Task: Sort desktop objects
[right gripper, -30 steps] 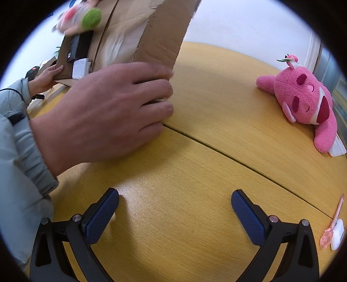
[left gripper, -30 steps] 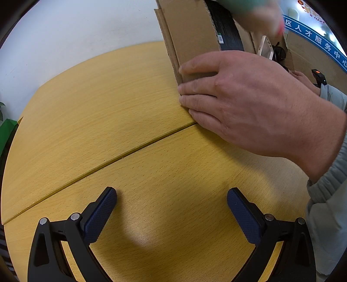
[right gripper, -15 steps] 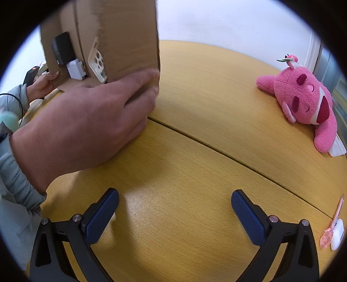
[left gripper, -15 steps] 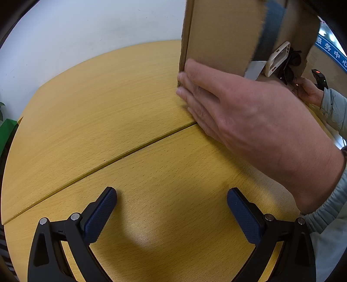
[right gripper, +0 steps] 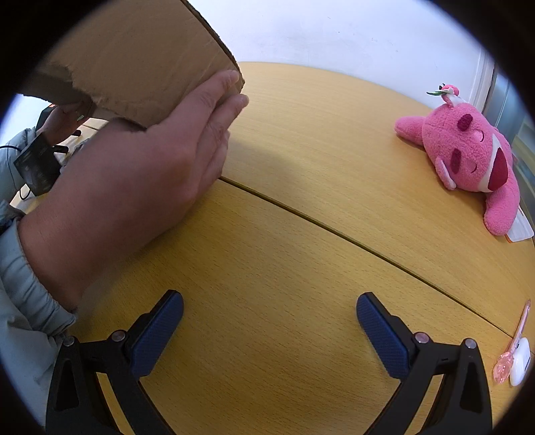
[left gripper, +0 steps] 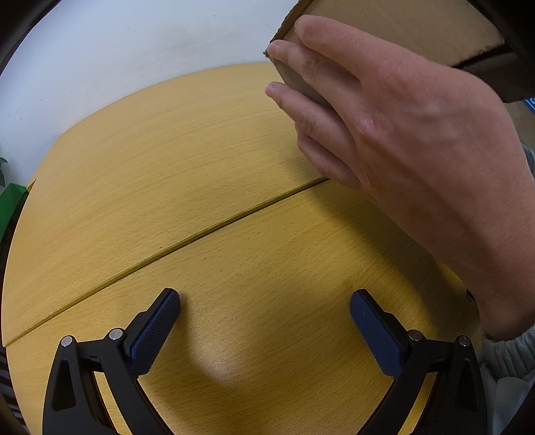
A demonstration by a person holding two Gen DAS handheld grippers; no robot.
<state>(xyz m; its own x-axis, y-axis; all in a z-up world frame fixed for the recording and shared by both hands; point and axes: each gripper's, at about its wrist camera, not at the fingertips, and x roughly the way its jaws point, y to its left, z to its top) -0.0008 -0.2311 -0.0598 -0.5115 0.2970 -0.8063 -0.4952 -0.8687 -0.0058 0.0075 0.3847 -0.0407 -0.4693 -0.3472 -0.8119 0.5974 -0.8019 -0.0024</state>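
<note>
**Box raised, contents hidden**

Left wrist: our left gripper (left gripper: 264,313) gapes wide, empty, over the yellow wooden table (left gripper: 140,174). A bare hand (left gripper: 394,134) grips the brown cardboard box (left gripper: 401,30), cropped at top.

Right wrist: right gripper (right gripper: 269,314) likewise wide, empty. Pink plush toy (right gripper: 468,157) lies far right, partly cropped.

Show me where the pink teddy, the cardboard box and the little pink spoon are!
pink plush toy (right gripper: 468,157): right wrist view, on its face.
cardboard box (right gripper: 140,63): right wrist view, on its side panel.
pink spoon (right gripper: 503,364): right wrist view, on its bowl.

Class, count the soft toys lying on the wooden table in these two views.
1: a pink plush toy lies on its side at the table's far right. The raised cardboard box may hide others.
</note>
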